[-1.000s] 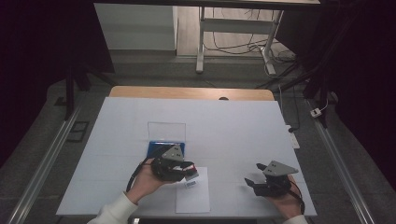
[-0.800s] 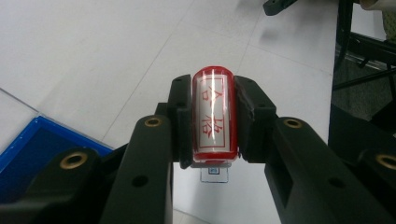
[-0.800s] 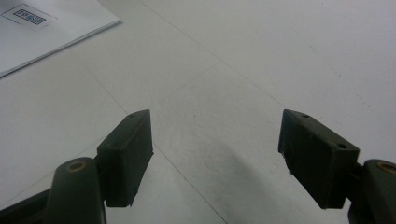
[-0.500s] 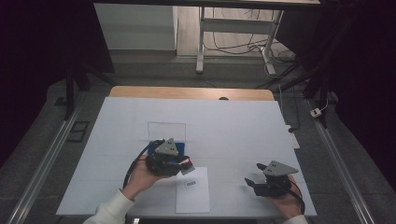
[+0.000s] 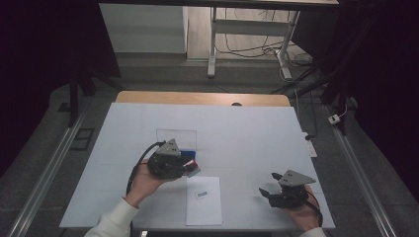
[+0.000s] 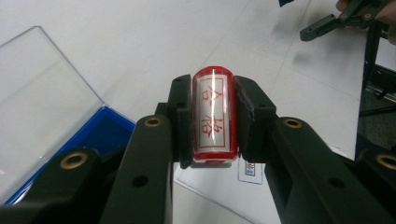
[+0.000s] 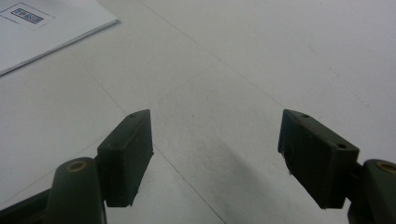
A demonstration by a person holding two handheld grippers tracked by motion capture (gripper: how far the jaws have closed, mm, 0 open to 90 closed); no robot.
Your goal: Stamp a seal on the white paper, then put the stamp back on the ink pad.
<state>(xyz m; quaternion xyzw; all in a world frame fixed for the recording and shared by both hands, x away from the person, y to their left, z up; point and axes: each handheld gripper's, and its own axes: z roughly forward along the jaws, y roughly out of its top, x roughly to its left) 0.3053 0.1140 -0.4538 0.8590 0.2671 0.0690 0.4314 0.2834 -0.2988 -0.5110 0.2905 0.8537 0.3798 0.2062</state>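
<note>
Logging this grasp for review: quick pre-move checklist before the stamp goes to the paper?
1. Left gripper jaws clamp the red cylindrical stamp with the white label: ok.
2. Stamp is clear of the blue plastic case with the clear lid: ok.
3. White paper sheet with the small barcode label lies flat on the white table: ok.
4. Right gripper open, empty, off the sheet: ok.
5. Stamp face inked: cannot tell.

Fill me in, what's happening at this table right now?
A person works two hand-held grippers. The left gripper is shut on a red stamp, held above the table next to an open blue case with a clear lid. The right gripper rests near the table's right edge, jaws open with nothing between them. A sheet of paper with a printed label lies between the two.
</note>
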